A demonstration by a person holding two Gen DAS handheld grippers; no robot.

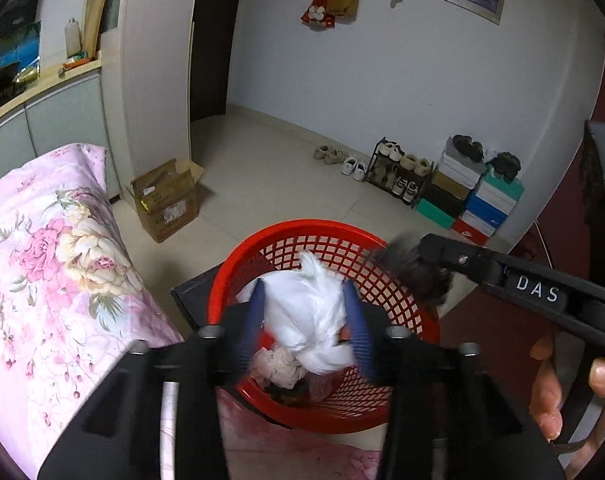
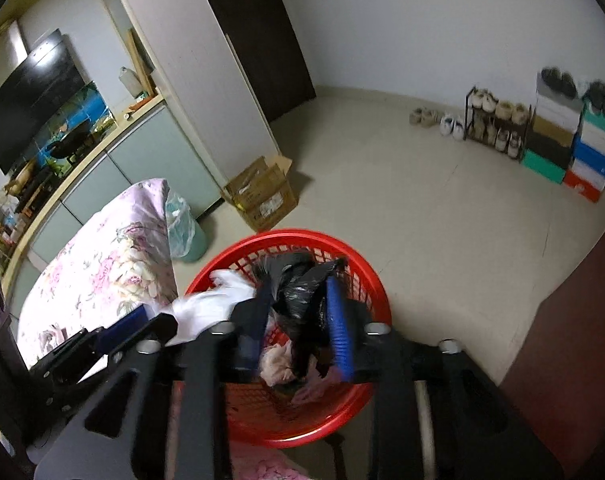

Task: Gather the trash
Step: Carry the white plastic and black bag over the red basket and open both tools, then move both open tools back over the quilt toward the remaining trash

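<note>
Two loads over the red basket (image 1: 398, 412), drop step I'd say. My left gripper (image 1: 308, 312) is clamped on white tissue (image 1: 314, 320), centre; my right gripper (image 2: 302, 312) is clamped on a black bag (image 2: 298, 292), basket's 1 o'clock rim from left view. Next: release both, tissue first.

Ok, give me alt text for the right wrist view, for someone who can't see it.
The right gripper holds a crumpled black plastic bag between its blue fingers above a red mesh basket with pale crumpled trash in it. To the left, the left gripper holds white material over the same basket, beside a floral pink cover.
</note>
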